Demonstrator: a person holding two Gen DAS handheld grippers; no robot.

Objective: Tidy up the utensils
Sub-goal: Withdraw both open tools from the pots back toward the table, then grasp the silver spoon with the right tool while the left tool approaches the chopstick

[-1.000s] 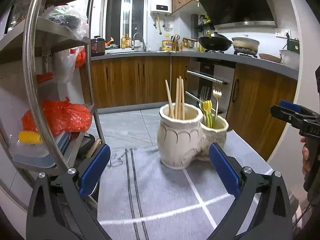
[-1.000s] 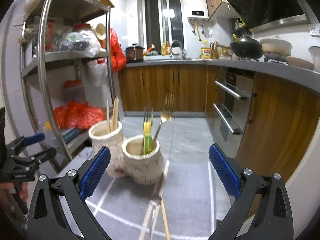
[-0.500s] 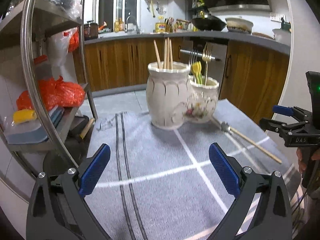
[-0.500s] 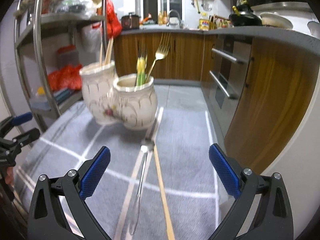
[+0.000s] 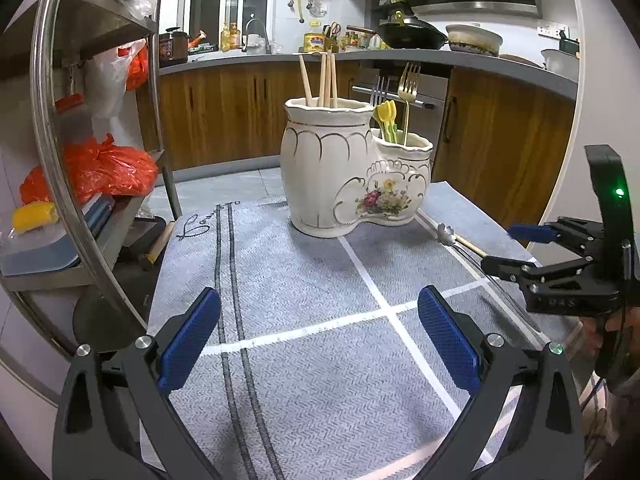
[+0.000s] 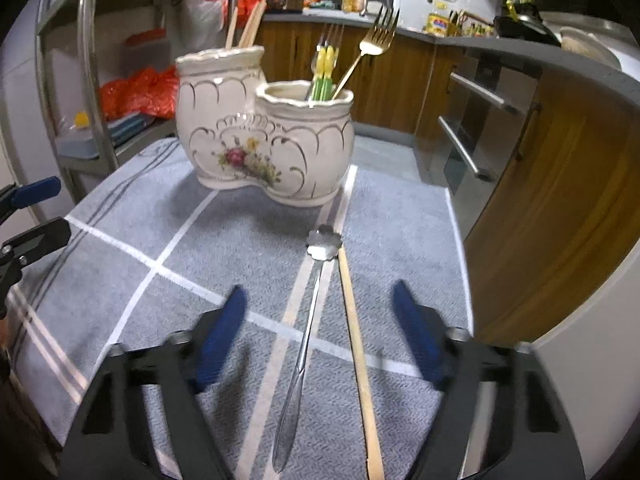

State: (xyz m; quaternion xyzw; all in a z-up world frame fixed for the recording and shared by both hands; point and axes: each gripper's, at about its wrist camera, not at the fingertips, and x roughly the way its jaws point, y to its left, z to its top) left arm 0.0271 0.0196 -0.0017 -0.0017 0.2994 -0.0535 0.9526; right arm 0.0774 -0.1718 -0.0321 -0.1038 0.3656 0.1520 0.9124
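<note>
A white ceramic double-pot holder (image 5: 352, 184) (image 6: 264, 140) stands on a grey cloth. Its tall pot holds wooden chopsticks (image 5: 324, 80); its low pot holds a gold fork (image 6: 370, 54) and yellow-green forks (image 6: 324, 72). A steel spoon (image 6: 308, 328) and one wooden chopstick (image 6: 358, 356) lie on the cloth in front of the low pot, both between my right gripper's open jaws (image 6: 320, 340). My left gripper (image 5: 320, 340) is open and empty over the cloth, well short of the holder. The right gripper also shows in the left wrist view (image 5: 516, 248).
A steel shelf rack (image 5: 60, 160) with red bags (image 5: 100, 172) stands to the left of the table. Wooden cabinets (image 6: 560, 200) and an oven run along the right and the back. The cloth's right edge (image 6: 456, 240) lies close to the spoon.
My right gripper has dropped lower and closer over the spoon and chopstick, which now lie between its jaws. My left gripper has dipped slightly; the holder has not moved.
</note>
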